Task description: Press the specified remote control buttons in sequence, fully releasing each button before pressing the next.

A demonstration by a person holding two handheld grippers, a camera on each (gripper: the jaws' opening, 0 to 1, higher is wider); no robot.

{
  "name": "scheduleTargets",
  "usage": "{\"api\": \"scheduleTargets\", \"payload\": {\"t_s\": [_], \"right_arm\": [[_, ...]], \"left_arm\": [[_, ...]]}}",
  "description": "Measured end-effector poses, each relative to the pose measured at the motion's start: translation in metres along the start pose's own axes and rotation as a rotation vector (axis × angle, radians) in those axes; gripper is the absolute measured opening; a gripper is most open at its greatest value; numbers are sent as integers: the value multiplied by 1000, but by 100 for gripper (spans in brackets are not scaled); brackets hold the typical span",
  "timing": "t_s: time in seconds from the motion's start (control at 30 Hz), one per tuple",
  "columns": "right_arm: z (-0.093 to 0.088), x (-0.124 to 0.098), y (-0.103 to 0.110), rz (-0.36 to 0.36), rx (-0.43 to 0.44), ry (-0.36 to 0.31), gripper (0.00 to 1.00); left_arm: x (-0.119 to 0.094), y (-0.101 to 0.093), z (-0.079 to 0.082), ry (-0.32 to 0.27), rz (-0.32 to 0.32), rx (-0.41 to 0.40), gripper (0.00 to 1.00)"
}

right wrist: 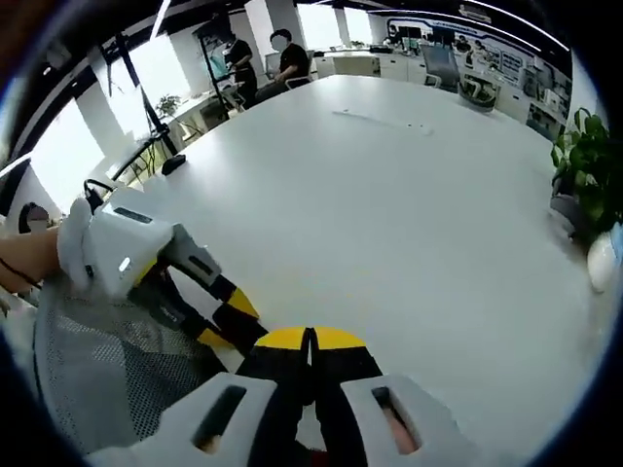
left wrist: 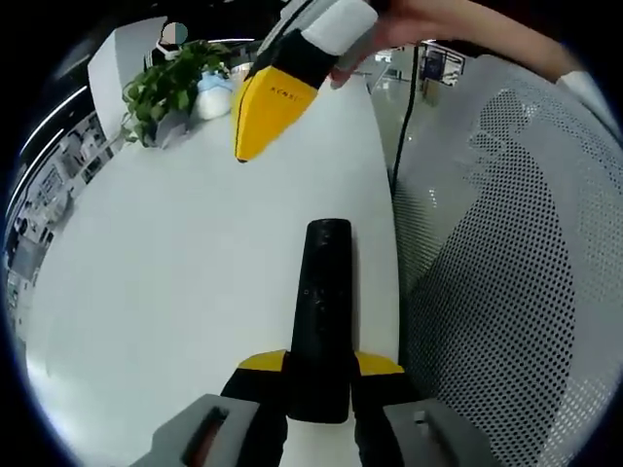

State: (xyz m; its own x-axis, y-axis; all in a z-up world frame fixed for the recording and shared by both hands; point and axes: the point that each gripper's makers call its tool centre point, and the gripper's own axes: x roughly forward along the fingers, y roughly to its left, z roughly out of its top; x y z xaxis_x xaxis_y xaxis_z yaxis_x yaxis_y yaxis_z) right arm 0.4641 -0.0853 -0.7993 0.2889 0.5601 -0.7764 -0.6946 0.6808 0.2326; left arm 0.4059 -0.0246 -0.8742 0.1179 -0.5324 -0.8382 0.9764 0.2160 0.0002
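**Remote held, no button pressed yet**

The left gripper clamps the near end of the black remote control, which points out over the white table. The right gripper hovers above and beyond it, apart, its jaws closed together on nothing (its yellow tips meet in the right gripper view). I judge the pressing sequence has barely begun; which buttons are targets I cannot tell.

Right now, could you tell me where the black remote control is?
In the left gripper view, the remote control is clamped in the left gripper, pointing out over the white table near its right edge, beside the mesh chair.
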Motion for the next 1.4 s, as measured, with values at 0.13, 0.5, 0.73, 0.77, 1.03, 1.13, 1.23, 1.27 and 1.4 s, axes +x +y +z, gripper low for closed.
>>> {"api": "scheduleTargets", "payload": {"t_s": [0.13,0.5,0.73,0.77,1.03,1.13,1.23,1.27,1.4], "right_arm": [[-8,1,-3,1,53,-2,0],[-35,6,3,20,94,120,0],[-48,9,-3,0,105,180,0],[-50,10,-3,-1,103,186,0],[-53,11,-2,10,101,204,0],[-53,12,0,18,105,205,0],[-53,11,1,25,110,202,0],[-53,12,0,25,111,202,0],[-53,12,0,25,105,205,0]], "left_arm": [[0,0,0,-4,-2,4,24],[0,0,0,-17,-4,-6,24],[0,0,0,-21,-2,-10,24],[0,0,0,-21,-2,-10,24],[0,0,0,-23,-1,-13,24],[0,0,0,-23,-2,-12,24],[0,0,0,-22,-3,-9,24],[0,0,0,-22,-3,-9,24],[0,0,0,-23,-4,-8,24]]}}
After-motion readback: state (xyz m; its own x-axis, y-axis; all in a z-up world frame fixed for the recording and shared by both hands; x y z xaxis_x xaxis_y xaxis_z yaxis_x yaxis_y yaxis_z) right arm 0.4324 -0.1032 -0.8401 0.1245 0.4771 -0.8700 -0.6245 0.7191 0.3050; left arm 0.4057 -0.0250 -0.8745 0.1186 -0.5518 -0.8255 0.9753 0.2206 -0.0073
